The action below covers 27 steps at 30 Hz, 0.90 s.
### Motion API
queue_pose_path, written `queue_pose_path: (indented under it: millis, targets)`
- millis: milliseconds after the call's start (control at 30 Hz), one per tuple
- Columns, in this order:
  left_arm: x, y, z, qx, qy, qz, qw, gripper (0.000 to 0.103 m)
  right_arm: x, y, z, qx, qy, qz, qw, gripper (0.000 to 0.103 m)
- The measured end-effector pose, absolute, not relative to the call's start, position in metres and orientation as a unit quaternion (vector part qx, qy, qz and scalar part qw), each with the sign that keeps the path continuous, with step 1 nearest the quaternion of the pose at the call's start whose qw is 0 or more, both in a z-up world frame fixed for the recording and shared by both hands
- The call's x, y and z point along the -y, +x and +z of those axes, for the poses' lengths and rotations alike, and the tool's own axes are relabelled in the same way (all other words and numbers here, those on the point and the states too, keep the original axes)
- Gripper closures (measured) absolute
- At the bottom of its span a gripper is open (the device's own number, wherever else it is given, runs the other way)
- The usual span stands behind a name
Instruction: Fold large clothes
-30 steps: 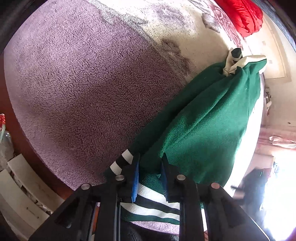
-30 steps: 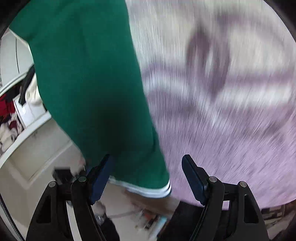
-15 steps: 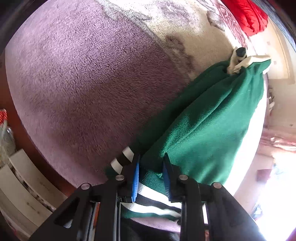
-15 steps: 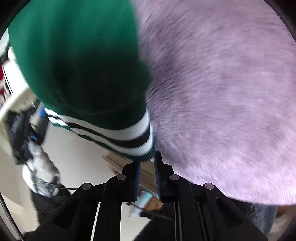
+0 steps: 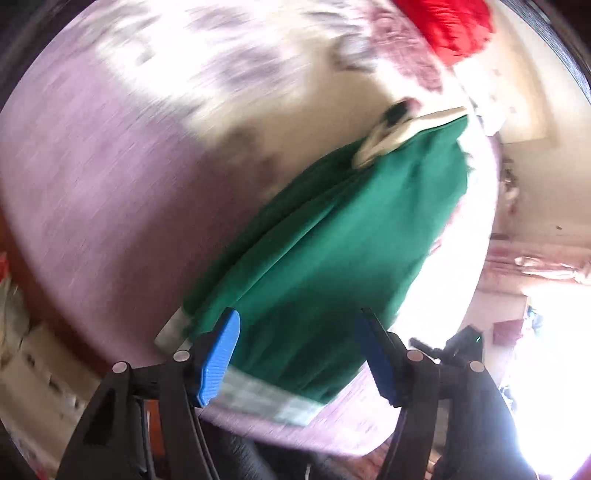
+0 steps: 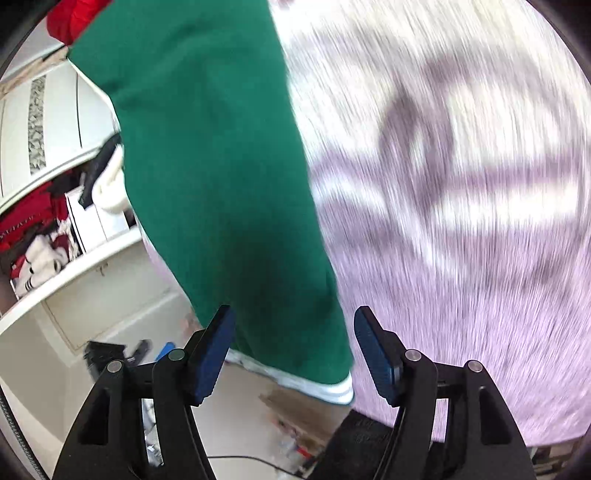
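A large green garment with a striped white hem lies folded lengthwise on the purple and cream fleece blanket. Its cream collar is at the far end. My left gripper is open and empty, just above the striped hem. In the right wrist view the same green garment runs along the bed's edge, its hem nearest me. My right gripper is open and empty over that hem. Both views are motion-blurred.
A red cloth lies at the far end of the bed. White shelves with clothes stand beside the bed, left in the right wrist view. Clutter lies on the floor below.
Both grippers were shut on the striped hem half a second ago. Both have opened and let go. The garment now lies on the blanket, and both grippers have drawn back a little.
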State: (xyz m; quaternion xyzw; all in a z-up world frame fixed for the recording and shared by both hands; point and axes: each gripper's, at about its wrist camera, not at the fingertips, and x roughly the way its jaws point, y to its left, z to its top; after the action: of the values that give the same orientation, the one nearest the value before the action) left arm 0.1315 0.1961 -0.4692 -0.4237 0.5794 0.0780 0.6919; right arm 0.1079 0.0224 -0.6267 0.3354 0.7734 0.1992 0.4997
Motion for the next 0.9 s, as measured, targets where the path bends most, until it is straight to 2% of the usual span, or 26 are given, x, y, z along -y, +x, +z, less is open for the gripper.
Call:
queue_pose_path:
  millis: [233,367,467,500,533,567,667,800,900]
  targets:
    - [-0.156,0.351,-0.464,-0.561,-0.284,0.002,0.777,0.040,0.017,0.196,-0.616,-0.739,0.358,0.156,0.549,0.034]
    - [-0.132,0.462,-0.494,-0.578,-0.205,-0.039,0.789,0.040,0.040,0.243,-0.623,-0.728,0.354,0.125,0.574,0.034]
    - [-0.121,0.513,-0.522,-0.594,-0.161,-0.049,0.787,0.043,0.048,0.262,-0.633,-0.717,0.372,0.096,0.581,0.034]
    - [-0.123,0.520,-0.525,-0.589,-0.164,-0.058,0.789,0.058,0.052,0.268,-0.635,-0.714,0.379,0.083,0.583,0.034]
    - [-0.125,0.524,-0.527,-0.583,-0.167,-0.064,0.792,0.088,0.056,0.272,-0.637,-0.709,0.387,0.072,0.585,0.034]
    - [-0.130,0.523,-0.527,-0.582,-0.174,-0.074,0.791,0.095,0.059,0.275,-0.638,-0.704,0.395,0.066,0.586,0.034]
    - [-0.155,0.525,-0.525,-0.561,-0.201,-0.085,0.798,0.097,0.079,0.277,-0.639,-0.692,0.422,0.047,0.584,0.034]
    - [-0.203,0.537,-0.574,-0.600,-0.257,-0.072,0.754,0.096,0.080,0.261,-0.637,-0.693,0.430,0.031,0.578,0.034]
    - [-0.209,0.536,-0.590,-0.615,-0.300,-0.101,0.722,0.089,0.082,0.240,-0.629,-0.701,0.426,0.027,0.571,0.034]
